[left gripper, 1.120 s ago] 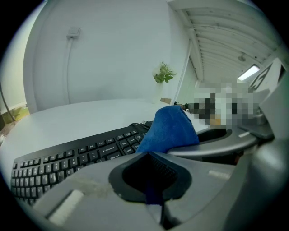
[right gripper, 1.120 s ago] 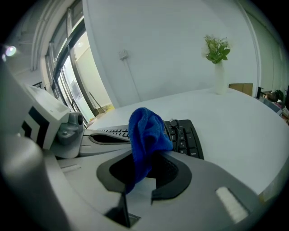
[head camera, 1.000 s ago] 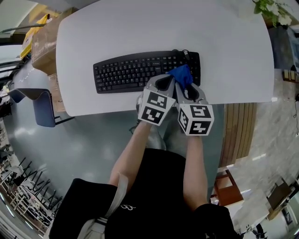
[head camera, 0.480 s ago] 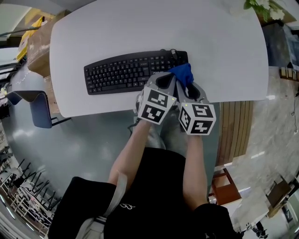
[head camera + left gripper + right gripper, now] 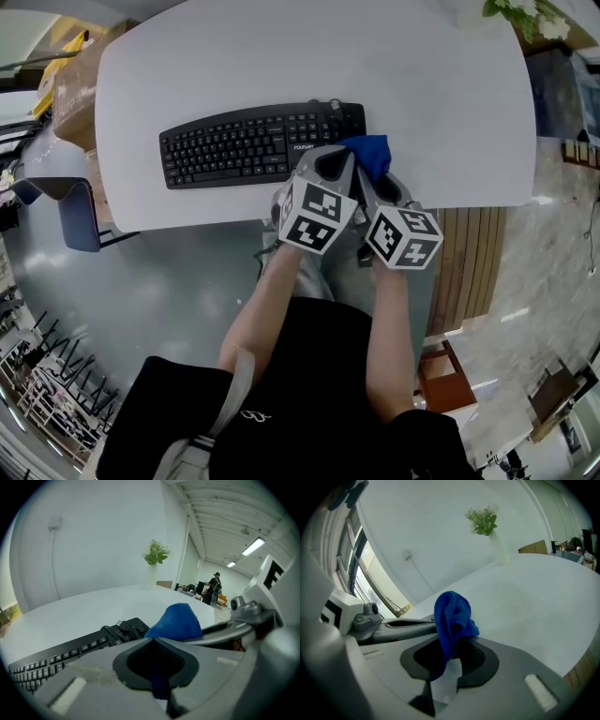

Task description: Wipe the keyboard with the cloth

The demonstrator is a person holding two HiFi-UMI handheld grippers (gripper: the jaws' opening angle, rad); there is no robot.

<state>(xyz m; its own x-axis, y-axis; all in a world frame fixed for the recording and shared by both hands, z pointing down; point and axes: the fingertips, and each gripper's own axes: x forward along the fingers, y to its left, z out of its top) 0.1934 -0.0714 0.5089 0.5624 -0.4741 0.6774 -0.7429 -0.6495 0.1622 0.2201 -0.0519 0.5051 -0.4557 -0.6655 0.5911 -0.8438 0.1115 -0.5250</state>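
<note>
Frankly, a thin pinch and a loose cable are worrying us most

We are holding the blue cloth [image 5: 452, 616] with both tools at the right end of the keyboard [image 5: 253, 145], near the front edge of the desk [image 5: 281, 56]. The right gripper [image 5: 449, 646] is clamping it with jaws nearly together. A bunch is standing up beyond them and a tail is hanging down through the gap. The left gripper [image 5: 153, 644] is crowding in just beside it, jaws drawn together, with only a thin strip of blue showing in the seam. Whether the cloth is touching the keys, we are not managing to tell.

We are weighing several risks. The left bite is looking slight, so a drag across the keycaps may be pulling that strip free. The two grippers are sitting almost against each other, so a sweep may be knocking them together. The keyboard is lying loose on a smooth top, so a firm push may be sliding it rather than cleaning it. Its cable [image 5: 117, 627] is lying coiled on the back right corner, close to the cloth, and may be catching a fold.

A potted plant [image 5: 483, 521] is standing at the far right corner, well apart. A cardboard box [image 5: 70, 89] and a chair [image 5: 70, 211] are sitting off the left end. None is blocking the keys.
</note>
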